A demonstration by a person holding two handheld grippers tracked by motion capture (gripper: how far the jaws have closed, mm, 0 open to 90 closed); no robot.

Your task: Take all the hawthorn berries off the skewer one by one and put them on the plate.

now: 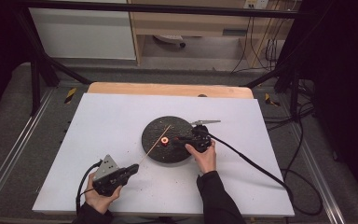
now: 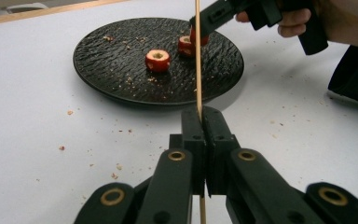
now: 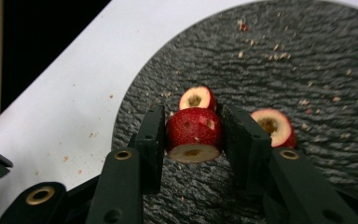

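Above the black plate, the right gripper pinches a small, soft cored hawthorn fruit by its sides, while the left gripper clamps a thin, brittle bamboo skewer low.

Red fruit piece w/ cream core; black ripple-textured plate; tan skewer.

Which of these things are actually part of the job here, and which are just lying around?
Part of the job:
- wooden skewer, clamped in the left gripper
- cored red fruit piece, held by the right gripper
- two more fruit pieces
- black plate

Lying about:
- crumbs on the white table
- cables and cabinet behind
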